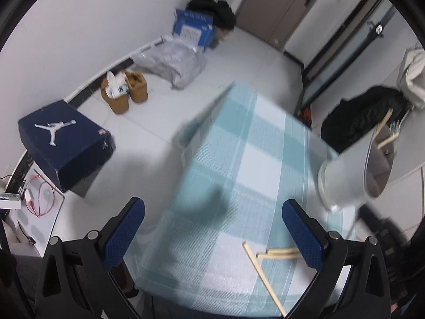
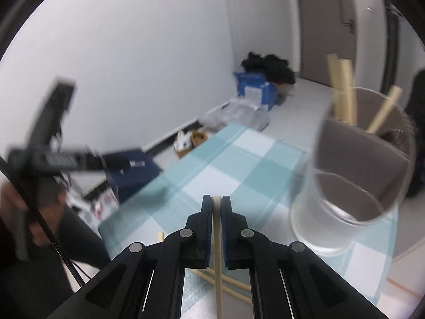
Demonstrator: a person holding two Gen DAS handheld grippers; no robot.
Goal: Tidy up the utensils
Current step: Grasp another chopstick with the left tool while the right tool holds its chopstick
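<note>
Right gripper [image 2: 216, 202] pinching one pale wooden chopstick [image 2: 218, 265] above the teal-checked tablecloth [image 2: 207, 170]. Left gripper [image 1: 212, 228] spread, empty. Frosted translucent cup [image 2: 353, 186] nearby holds more chopsticks.

Even, cool indoor light, fairly bright, with soft shadows on the checked cloth [image 1: 239, 159]. Both views bend strongly toward black corners. Motion blur smears the clear cup [image 2: 353, 186] and the left-side hand [image 2: 16, 207].

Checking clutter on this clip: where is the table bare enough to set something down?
The far checked teal-and-white tablecloth is bare, from its far corner to the clear glass cup. Crowded: the near edge, where loose wooden chopsticks lie crossed, by the open left gripper.
</note>
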